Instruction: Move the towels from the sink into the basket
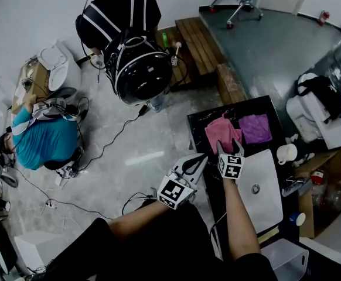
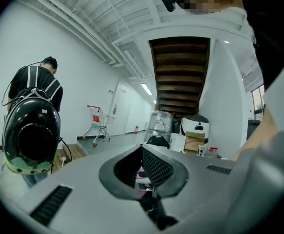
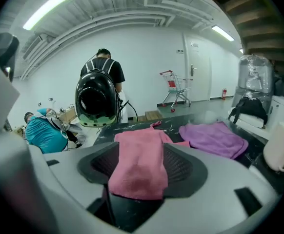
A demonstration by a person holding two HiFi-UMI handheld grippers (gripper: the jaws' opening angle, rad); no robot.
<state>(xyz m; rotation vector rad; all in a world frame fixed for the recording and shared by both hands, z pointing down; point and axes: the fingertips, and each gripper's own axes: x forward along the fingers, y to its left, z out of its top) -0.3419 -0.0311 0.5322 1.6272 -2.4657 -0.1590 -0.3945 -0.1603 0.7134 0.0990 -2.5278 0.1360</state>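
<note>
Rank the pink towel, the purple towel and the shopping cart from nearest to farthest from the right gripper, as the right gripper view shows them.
1. Pink towel, lying between the open jaws.
2. Purple towel, farther, on the right.
3. Shopping cart, far back by the wall.

Your right hand-held gripper [image 1: 229, 147] is over the counter [image 1: 197, 122]. The nearer towel [image 3: 139, 165] lies on that counter, between the gripper's jaws and stretching away ahead of them. The second towel [image 1: 255, 127] lies just to its right, ahead and right of the gripper. A mug [image 1: 287, 154] stands further right. A laptop [image 1: 258, 201] lies back toward you, right of the gripper. Your left hand-held gripper [image 1: 201, 157] is just beside it on the left.
</note>
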